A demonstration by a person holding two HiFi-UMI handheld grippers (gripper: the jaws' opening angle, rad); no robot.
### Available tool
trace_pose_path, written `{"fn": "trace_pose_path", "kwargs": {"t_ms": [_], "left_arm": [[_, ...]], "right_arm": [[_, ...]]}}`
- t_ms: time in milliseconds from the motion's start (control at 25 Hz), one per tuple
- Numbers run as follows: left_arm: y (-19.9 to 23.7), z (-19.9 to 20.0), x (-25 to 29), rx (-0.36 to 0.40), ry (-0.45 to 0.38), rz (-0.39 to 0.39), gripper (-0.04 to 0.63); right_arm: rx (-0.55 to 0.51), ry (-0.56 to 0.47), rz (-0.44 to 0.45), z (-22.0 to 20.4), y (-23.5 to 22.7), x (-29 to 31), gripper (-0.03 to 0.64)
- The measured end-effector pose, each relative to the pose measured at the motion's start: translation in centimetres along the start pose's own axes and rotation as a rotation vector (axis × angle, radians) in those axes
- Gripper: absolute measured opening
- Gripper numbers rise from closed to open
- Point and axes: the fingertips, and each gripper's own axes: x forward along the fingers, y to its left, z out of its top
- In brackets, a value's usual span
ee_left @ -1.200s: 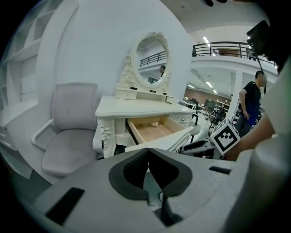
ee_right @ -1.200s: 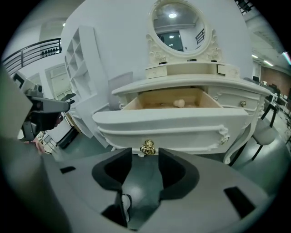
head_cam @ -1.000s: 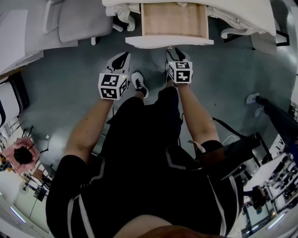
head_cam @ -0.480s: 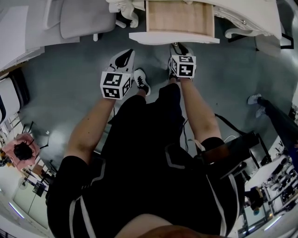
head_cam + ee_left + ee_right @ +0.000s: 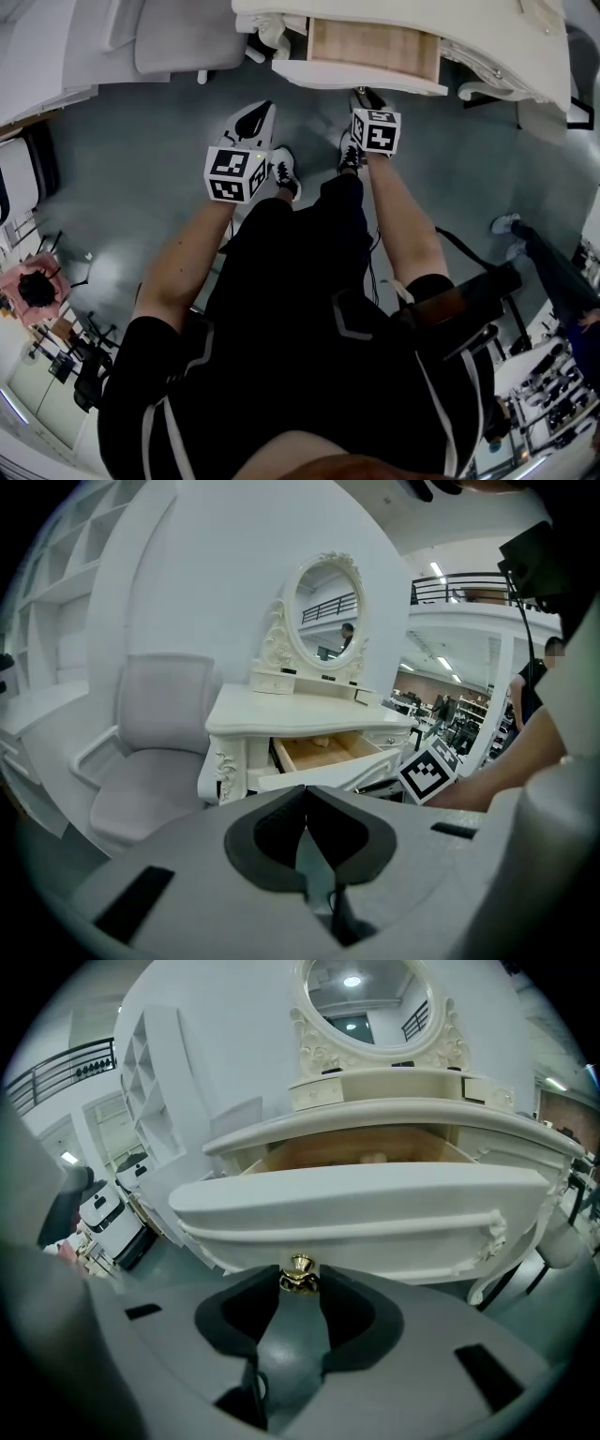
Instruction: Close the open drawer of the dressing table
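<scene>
The right gripper (image 5: 300, 1288) jaws have just been closing and now pinch the gold knob (image 5: 300, 1274) at mid-front of the drawer (image 5: 366, 1208), which juts half-open from the counter's (image 5: 394, 1115) front edge. The left gripper (image 5: 306, 803) jaws are pressed together, empty.

This is a large lab hall with a staged bedroom corner: ahead of the left gripper (image 5: 305, 794) stands a white carved dressing table (image 5: 281, 712) with oval mirror (image 5: 325, 611), and rightward a railed white mezzanine (image 5: 469, 614) overlooks cluttered workbenches (image 5: 445, 719).
</scene>
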Motion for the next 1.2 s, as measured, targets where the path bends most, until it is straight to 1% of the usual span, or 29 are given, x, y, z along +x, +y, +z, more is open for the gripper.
{"fn": "trace_pose_path", "kwargs": {"t_ms": [160,400,560,640,800,960,1200], "left_arm": [[0.4,0.8,0.5,-0.029,-0.011,0.031,0.005],[1.4,2.4,0.7,-0.048,-0.027,0.074,0.005],[1.7,3.4,0.9,-0.054,-0.038,0.119,0.005],[1.5,3.9,1.0,-0.060,-0.054,0.139,0.005],[1.4,5.5,0.9,-0.099,-0.094,0.163,0.005],[1.2,6.7,0.5,-0.097,-0.116,0.194,0.005],[0.6,8.2,0.6,-0.126,-0.150,0.233,0.005]], "right_arm": [[-0.006,0.000,0.013,1.3,-0.9,1.1,0.140],[-0.023,0.014,0.033,3.7,-1.4,2.8,0.138],[-0.034,0.016,0.048,5.3,-2.0,3.9,0.137],[-0.038,0.018,0.049,5.7,-2.4,4.2,0.137],[-0.042,0.018,0.060,6.7,-2.9,5.0,0.137],[-0.058,0.018,0.084,8.0,-3.0,5.8,0.137],[-0.083,0.020,0.113,9.3,-3.7,6.8,0.140]]}}
